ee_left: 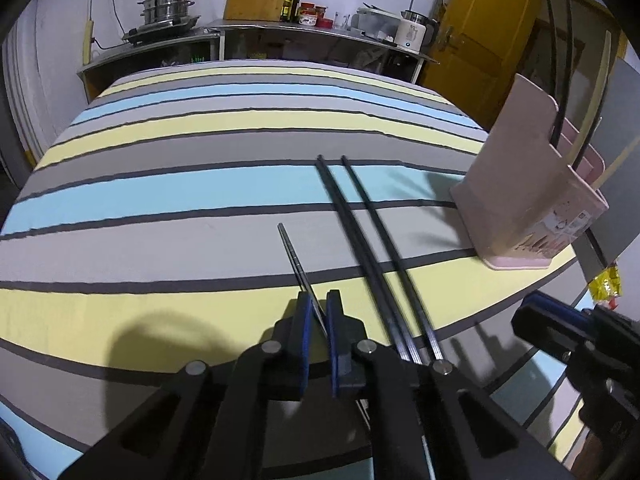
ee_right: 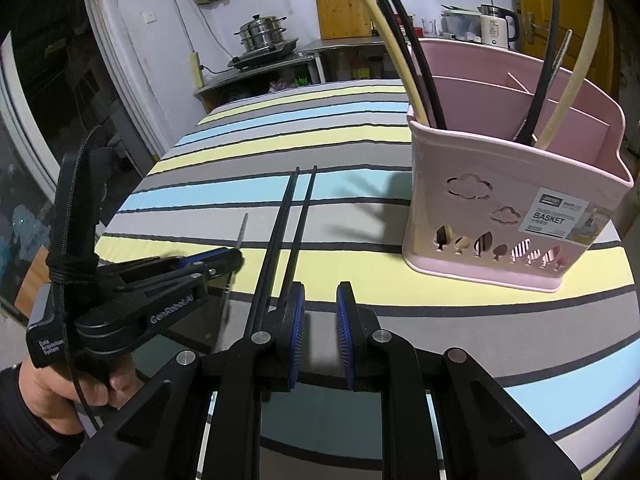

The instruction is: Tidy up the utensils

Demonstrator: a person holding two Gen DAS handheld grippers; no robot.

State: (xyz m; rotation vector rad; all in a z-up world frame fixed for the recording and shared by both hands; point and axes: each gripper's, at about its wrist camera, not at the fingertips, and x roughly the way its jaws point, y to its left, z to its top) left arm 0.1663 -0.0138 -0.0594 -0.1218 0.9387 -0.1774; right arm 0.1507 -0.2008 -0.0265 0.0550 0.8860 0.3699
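My left gripper (ee_left: 318, 312) is shut on the near end of a thin metal chopstick (ee_left: 290, 252), which points away over the striped tablecloth (ee_left: 160, 200). Right of it, two black chopsticks (ee_left: 354, 236) lie side by side on the cloth. A pink utensil basket (ee_left: 516, 204) stands at the right and holds several black and cream chopsticks. In the right wrist view my right gripper (ee_right: 320, 312) is open with only cloth between its pads, just right of the black chopsticks (ee_right: 276, 240). The left gripper (ee_right: 230, 260) with the metal chopstick (ee_right: 242, 232) is to its left, and the basket (ee_right: 480, 184) is ahead on the right.
The table's right edge runs close behind the basket, with a yellow wrapper (ee_left: 606, 284) beyond it. A person's hand (ee_right: 52, 392) grips the left tool's handle. A counter (ee_left: 280, 28) at the far wall carries a steamer pot (ee_left: 170, 6), bottles and a kettle (ee_left: 412, 32).
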